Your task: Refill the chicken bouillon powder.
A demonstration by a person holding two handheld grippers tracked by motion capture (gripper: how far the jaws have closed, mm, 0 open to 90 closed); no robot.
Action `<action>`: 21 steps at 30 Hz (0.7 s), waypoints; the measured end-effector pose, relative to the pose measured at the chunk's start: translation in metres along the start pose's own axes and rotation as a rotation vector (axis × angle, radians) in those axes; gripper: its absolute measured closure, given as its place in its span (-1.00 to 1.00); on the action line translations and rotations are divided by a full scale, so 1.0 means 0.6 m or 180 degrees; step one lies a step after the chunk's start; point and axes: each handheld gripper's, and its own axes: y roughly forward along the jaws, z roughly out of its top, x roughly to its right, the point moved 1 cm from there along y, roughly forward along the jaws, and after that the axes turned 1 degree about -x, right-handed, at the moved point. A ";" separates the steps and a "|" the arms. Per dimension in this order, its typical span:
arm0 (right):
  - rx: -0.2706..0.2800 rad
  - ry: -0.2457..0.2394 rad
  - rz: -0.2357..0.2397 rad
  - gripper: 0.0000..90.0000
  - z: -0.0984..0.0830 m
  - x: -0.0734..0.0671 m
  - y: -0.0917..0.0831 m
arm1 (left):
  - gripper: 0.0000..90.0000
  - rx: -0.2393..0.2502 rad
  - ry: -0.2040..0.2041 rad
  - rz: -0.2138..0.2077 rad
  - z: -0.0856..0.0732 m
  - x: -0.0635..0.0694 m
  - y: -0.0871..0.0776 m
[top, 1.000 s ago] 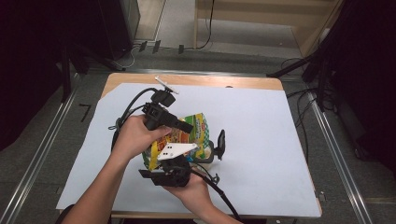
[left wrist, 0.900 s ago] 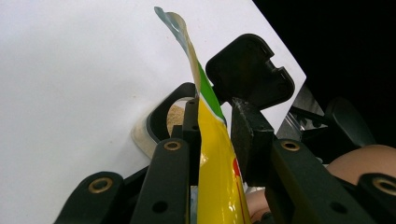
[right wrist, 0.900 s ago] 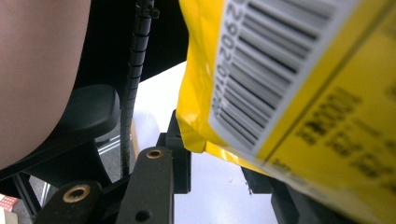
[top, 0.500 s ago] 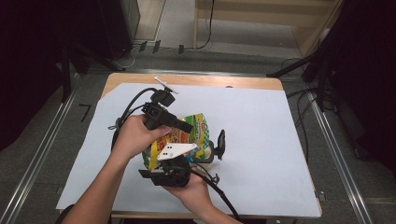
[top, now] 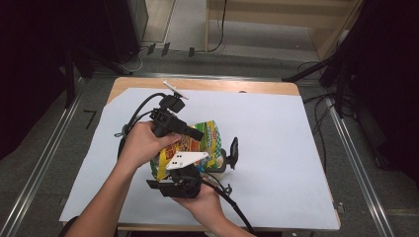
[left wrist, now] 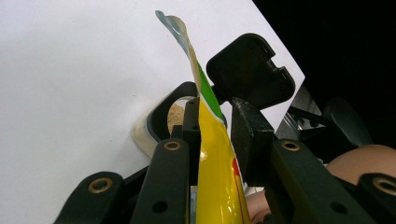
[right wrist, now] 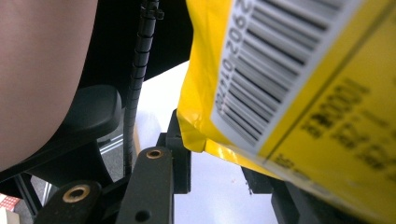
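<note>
**A:** Your left gripper [top: 193, 133] comes first: in the left gripper view its jaws stand narrowly apart and are closed on the thin top seam of the snack bag [left wrist: 212, 154]. The foil edge rises between them, upright and slightly curled.

**B:** And your right gripper [top: 184, 170]?

**A:** It sits at the near end of the bag [top: 197, 148]. In the right gripper view a yellow corner [right wrist: 198, 135] lies between the jaws, but whether the pads press on it cannot be told; the far jaw is hidden behind the bag.

**B:** Where is the bag itself?

**A:** It is held up between your two hands, over the white sheet [top: 276, 148] and left of the table's middle. Just beyond it is a small round dish [left wrist: 161, 123] with tan crumbs in it.

**B:** How should you expect it to handle?

**A:** It is probably light, soft and crinkly, and its glossy film is likely slippery. The flat sealed seams are the best places to grip; the puffed middle would yield and might crush the contents.

**B:** Its appearance?

**A:** It is yellow with green panels, printed food pictures and a barcode [right wrist: 275, 60] on white.
</note>
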 end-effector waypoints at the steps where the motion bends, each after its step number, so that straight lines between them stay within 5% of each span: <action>1: -0.0001 0.0008 0.0001 0.53 0.000 0.000 0.000 | 0.69 -0.0008 -0.0004 -0.0006 0.000 -0.001 0.000; 21: -0.0015 0.0054 0.0022 0.53 0.002 0.001 -0.002 | 0.68 -0.0005 -0.0105 -0.0042 0.000 -0.015 0.001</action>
